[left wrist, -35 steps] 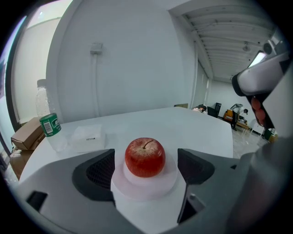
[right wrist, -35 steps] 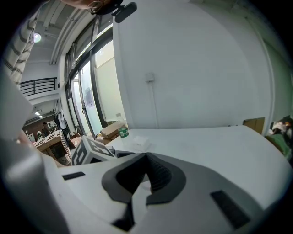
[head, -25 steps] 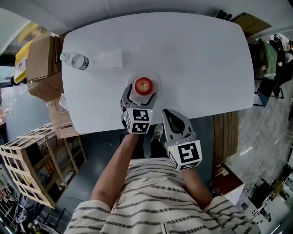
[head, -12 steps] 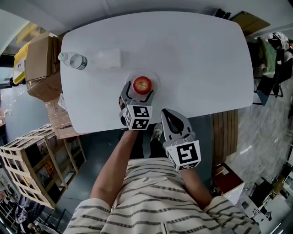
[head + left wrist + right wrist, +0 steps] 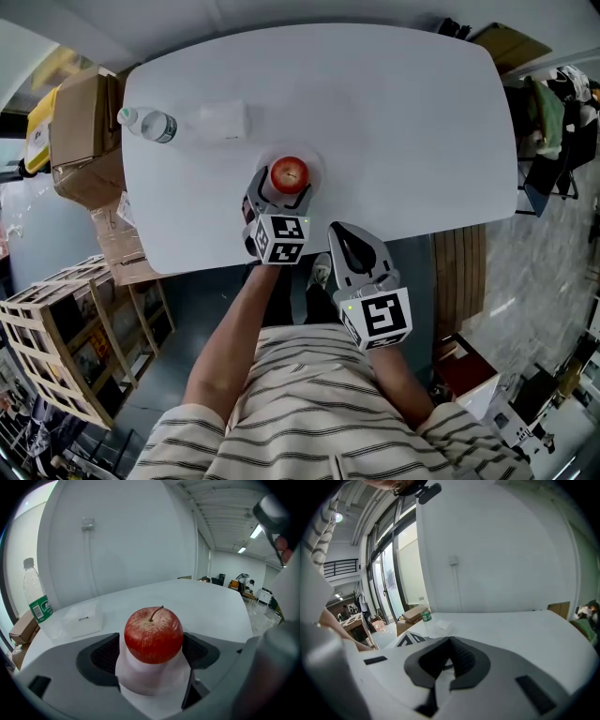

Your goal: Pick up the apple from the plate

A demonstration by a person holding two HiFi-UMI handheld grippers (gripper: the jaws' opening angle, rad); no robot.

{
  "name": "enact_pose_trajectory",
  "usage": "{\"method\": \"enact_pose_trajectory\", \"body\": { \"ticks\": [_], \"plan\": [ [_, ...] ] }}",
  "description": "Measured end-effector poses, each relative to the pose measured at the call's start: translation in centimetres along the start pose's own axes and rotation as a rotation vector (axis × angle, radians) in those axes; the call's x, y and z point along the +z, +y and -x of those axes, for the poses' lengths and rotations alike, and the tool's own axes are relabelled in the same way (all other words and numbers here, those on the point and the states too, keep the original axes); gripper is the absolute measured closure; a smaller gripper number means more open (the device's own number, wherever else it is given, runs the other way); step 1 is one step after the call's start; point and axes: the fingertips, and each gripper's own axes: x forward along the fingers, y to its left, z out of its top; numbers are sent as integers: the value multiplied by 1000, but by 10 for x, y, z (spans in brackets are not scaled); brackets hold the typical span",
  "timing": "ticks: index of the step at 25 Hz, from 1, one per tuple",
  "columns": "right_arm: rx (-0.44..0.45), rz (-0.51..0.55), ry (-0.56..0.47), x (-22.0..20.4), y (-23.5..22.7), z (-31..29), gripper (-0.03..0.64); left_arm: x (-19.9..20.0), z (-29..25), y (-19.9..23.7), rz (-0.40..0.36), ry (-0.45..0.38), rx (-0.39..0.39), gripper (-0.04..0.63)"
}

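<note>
Head view: left gripper outstretched, jaws apart either side of apple.

White table: apple on plate near the front edge, flanked by the left gripper's jaws; right gripper beyond that edge; bottle and white box at the far-left corner.

No legible print on bottle label or box
</note>
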Motion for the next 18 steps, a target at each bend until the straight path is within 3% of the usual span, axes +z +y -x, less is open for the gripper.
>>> {"method": "enact_pose_trajectory", "body": {
  "ticks": [8, 18],
  "plan": [
    [-4, -1, 2, -2, -2, 1, 606, 3, -3, -4, -27, 2, -9, 196],
    [0, -7, -5, 0, -4, 0, 606, 9, 3, -1, -9, -12, -13, 199]
  ]
}}
